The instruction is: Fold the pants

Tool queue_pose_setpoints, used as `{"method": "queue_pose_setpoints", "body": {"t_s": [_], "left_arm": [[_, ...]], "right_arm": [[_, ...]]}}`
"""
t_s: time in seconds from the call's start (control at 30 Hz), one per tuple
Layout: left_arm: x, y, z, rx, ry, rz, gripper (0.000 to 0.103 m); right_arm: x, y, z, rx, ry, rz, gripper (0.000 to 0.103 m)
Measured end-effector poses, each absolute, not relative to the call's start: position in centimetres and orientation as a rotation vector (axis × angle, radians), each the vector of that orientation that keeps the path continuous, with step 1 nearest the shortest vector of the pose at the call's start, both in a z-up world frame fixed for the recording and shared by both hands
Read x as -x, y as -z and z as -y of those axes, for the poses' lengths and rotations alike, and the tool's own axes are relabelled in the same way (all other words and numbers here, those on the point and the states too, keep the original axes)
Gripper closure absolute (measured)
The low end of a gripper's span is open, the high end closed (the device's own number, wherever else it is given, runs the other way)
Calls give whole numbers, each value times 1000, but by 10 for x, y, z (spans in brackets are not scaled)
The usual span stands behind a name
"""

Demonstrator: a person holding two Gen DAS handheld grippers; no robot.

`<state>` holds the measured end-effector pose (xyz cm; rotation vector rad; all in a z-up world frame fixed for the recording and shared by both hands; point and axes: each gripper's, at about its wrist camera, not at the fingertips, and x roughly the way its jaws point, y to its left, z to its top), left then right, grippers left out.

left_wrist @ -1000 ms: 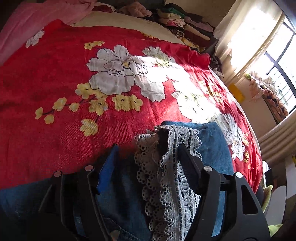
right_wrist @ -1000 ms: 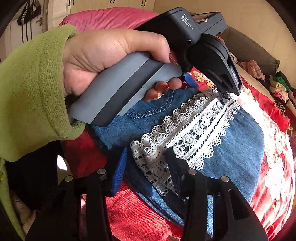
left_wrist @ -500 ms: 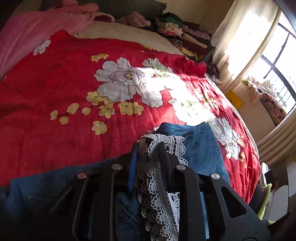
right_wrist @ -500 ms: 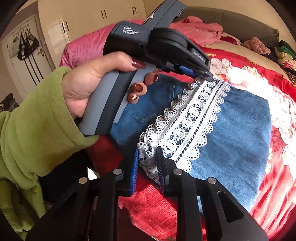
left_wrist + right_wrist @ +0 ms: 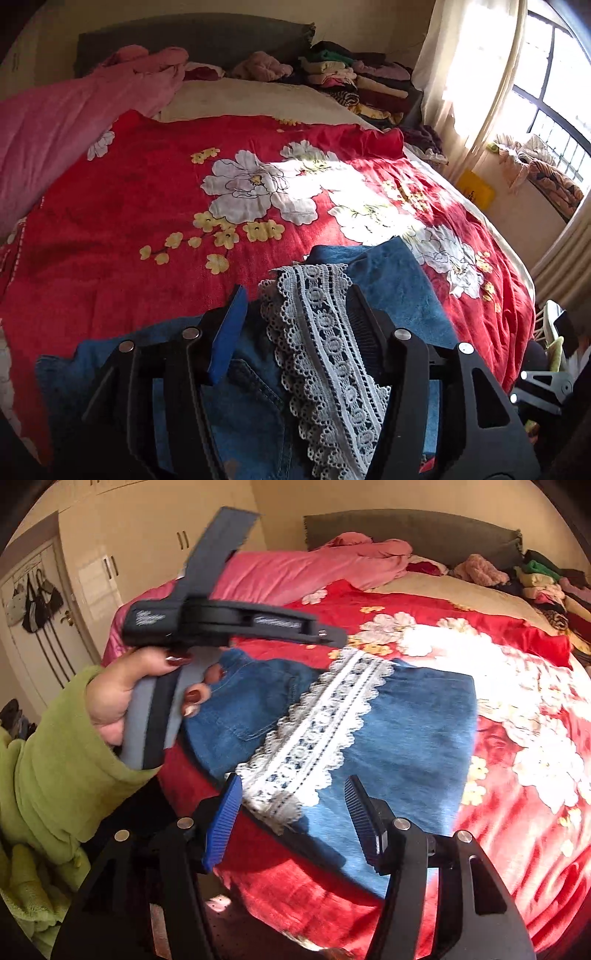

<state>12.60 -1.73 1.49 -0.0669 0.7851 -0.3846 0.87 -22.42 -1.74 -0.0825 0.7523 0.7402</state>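
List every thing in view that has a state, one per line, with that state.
left gripper: open, jaws just opened, lace strip between them but not pinched
right gripper: open, jaws just opened, nothing held
denim pants: folded, lying flat at the near edge of the bed
lace strip: flat along the pants
red bedspread: spread over the bed
pile of clothes: folded and stacked at the headboard

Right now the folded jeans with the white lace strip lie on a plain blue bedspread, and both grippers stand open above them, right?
Not quite: the bedspread is red with big white flowers, as the right wrist view shows. The jeans, their lace strip and the open left gripper and right gripper are as you say.
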Motion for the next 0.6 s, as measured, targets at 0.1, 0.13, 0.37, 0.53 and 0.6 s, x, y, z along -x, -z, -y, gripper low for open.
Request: {"method": "queue_pose_setpoints", "body": {"t_s": [0.1, 0.13, 0.37, 0.53, 0.6], "left_arm": [[-110, -18, 25, 37, 412, -775, 55], [-105, -17, 30, 29, 426, -776, 57], [-71, 9, 60, -67, 513, -865, 87], [-59, 41, 62, -129, 491, -938, 87], [-57, 43, 60, -126, 488, -941, 87]], "right_arm": [[-17, 17, 240, 81, -662, -756, 46], [-20, 19, 243, 87, -648, -764, 47], [-33, 54, 246, 173, -540, -915, 63], [-33, 67, 256, 124, -544, -951, 63], [-34, 68, 254, 133, -541, -951, 62]]}}
